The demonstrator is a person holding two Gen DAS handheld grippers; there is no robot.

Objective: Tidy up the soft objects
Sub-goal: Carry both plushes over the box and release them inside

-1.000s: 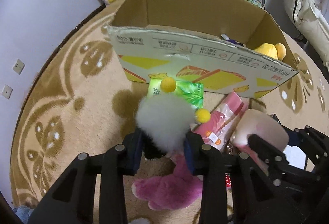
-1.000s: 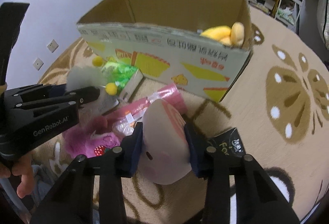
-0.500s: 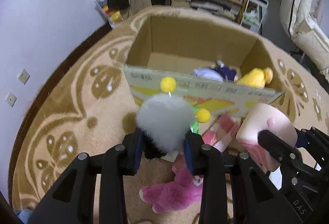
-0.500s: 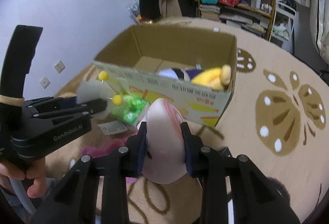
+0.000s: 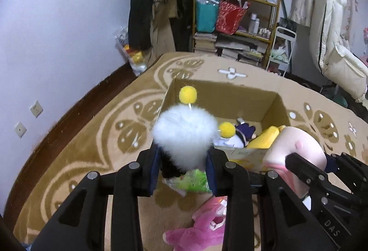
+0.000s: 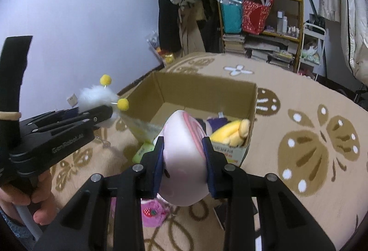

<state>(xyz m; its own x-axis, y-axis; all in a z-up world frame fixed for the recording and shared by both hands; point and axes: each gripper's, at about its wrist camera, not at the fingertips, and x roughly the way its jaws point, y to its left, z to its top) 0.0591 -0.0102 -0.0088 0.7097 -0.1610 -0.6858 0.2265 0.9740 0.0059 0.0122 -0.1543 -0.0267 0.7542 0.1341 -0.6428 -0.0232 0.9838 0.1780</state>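
Note:
My left gripper [image 5: 182, 159] is shut on a white fluffy toy [image 5: 185, 133] with two yellow pompoms, held above the near left rim of an open cardboard box [image 5: 218, 99]. My right gripper [image 6: 184, 154] is shut on a pale pink plush [image 6: 184, 159], held above the box's near rim [image 6: 232, 149]. Inside the box lie a yellow plush [image 6: 232, 131] and a purple-and-white doll [image 5: 239, 133]. The left gripper and its toy [image 6: 97, 99] also show in the right wrist view.
A pink plush [image 5: 202, 230] and a green packet [image 5: 193, 182] lie on the patterned rug in front of the box. A cluttered shelf [image 5: 237, 20], hanging coats and a white chair [image 5: 333, 48] stand beyond the rug.
Both grippers have risen with their toys and now look down into the box from above its near rim. The room behind has come into view.

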